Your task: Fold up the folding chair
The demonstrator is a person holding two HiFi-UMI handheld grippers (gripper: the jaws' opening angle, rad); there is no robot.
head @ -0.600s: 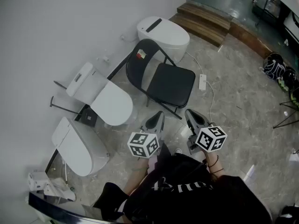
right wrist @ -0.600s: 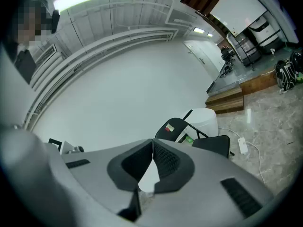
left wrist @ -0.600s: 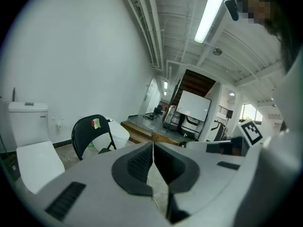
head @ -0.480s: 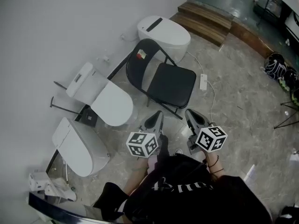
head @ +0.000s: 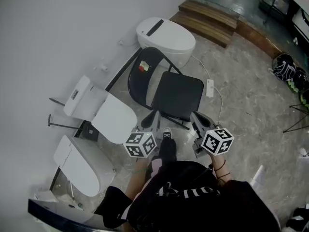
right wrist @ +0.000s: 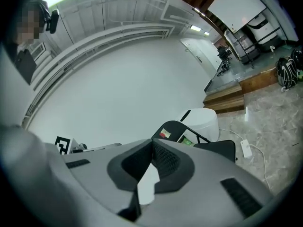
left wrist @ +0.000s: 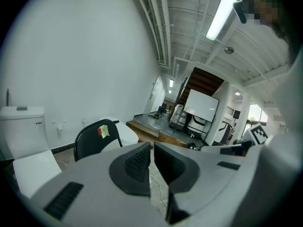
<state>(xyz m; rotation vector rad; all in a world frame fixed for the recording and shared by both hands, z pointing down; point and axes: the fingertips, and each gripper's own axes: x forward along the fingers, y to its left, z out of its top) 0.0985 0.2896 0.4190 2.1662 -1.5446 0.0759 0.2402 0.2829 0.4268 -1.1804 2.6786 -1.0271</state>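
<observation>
The black folding chair (head: 175, 95) stands unfolded on the stone floor, its backrest (head: 141, 76) bearing a red and yellow sticker and facing the wall. My left gripper (head: 154, 116) hovers just off the seat's near left corner, shut and empty. My right gripper (head: 196, 118) hangs near the seat's near right corner, also shut with nothing in it. Neither touches the chair. The left gripper view has the backrest (left wrist: 94, 137) beyond the shut left gripper (left wrist: 151, 148). In the right gripper view the backrest (right wrist: 171, 129) and seat (right wrist: 218, 149) lie past the shut right gripper (right wrist: 152, 143).
Three white toilets line the wall: one behind the chair (head: 165, 34), two at the left (head: 107, 111) (head: 79, 157). A power strip (head: 209, 87) with cable lies right of the chair. Wooden steps (head: 207, 14) rise at the back. Bags (head: 285, 70) sit far right.
Both grippers have drawn closer to the chair's front edge, the left one more so. A shoe of the person now shows between the grippers.
</observation>
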